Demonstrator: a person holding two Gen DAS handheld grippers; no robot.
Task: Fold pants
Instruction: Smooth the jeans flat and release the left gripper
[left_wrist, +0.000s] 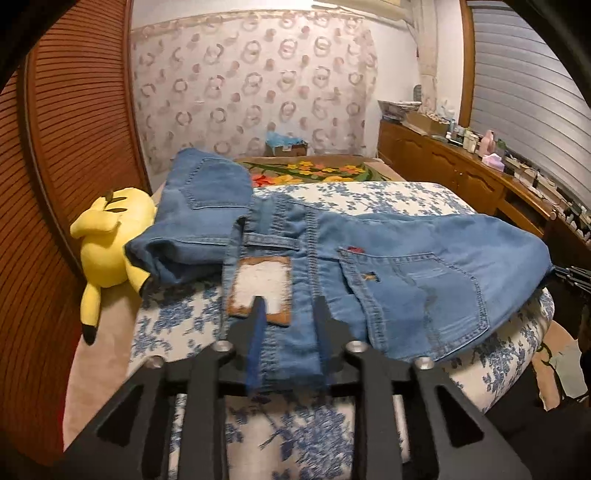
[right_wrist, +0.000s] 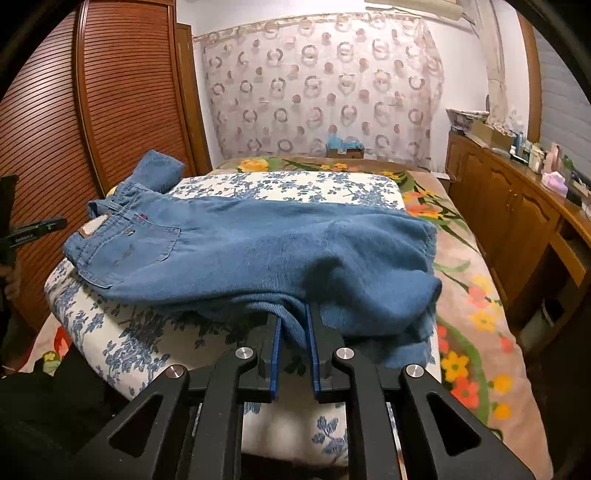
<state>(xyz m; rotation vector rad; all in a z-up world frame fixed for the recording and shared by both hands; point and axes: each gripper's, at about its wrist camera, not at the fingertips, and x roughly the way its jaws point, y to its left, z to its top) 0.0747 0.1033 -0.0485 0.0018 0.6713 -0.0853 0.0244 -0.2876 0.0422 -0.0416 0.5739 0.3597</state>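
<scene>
Bedroom surroundings: louvred wooden doors (right_wrist: 122, 92) are standing on the left, a patterned curtain (right_wrist: 321, 85) is hanging at the far wall, and a wooden dresser (right_wrist: 517, 206) is running along the right. Bedding with a blue floral print (right_wrist: 284, 188) is lying as a raised pad on a bed covered by a flowered blanket (right_wrist: 476, 295).

Blue denim pants (right_wrist: 258, 243) are lying across the pad with the long axis running left to right. In the right wrist view the waistband and rear pocket are pointing left; the leg ends are pointing right and overhanging the pad's right edge. One portion is lying folded toward the far left corner (left_wrist: 207, 184). A yellow plush toy (left_wrist: 110, 240) is resting just beside that corner, off the pad.

Left claw (left_wrist: 288, 301) is standing with its jaws apart over the waistband beside the leather patch (left_wrist: 260, 291); denim is lying between the fingers, but the pads are not pressing on it. Right claw (right_wrist: 293, 310) is sitting at the near edge with a fold of the leg between its narrowly parted jaws; whether the pads are gripping cannot be told.

Open bedding is remaining on the far side of the pants and along the near left corner.
</scene>
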